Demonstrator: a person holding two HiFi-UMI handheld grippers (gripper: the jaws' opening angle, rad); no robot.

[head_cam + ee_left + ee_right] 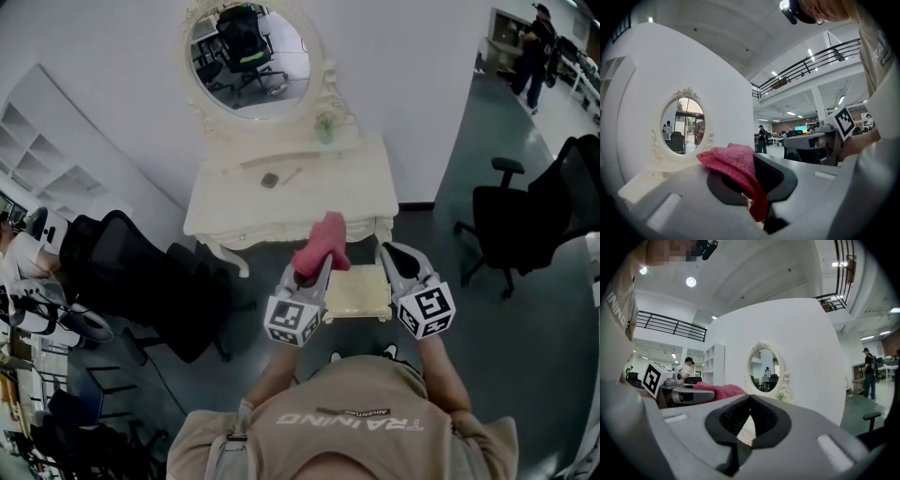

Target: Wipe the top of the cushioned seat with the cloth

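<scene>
The cushioned seat [357, 292] is a cream, square stool top in front of the white dressing table, just below both grippers. A pink cloth [324, 244] is bunched in my left gripper [322, 265], which is shut on it and held above the seat's left edge. In the left gripper view the cloth [733, 161] drapes over and between the jaws of the left gripper [751, 163]. My right gripper [387, 251] hovers over the seat's right edge. Its jaws meet at the tips with nothing in them in the right gripper view, where the right gripper [750, 397] looks toward the mirror.
The white dressing table [281, 202] with an oval mirror [248, 47] stands against the wall behind the seat, with small items on its top. Black office chairs stand at the left [141, 281] and right [516, 225]. A person [536, 42] is far off at the upper right.
</scene>
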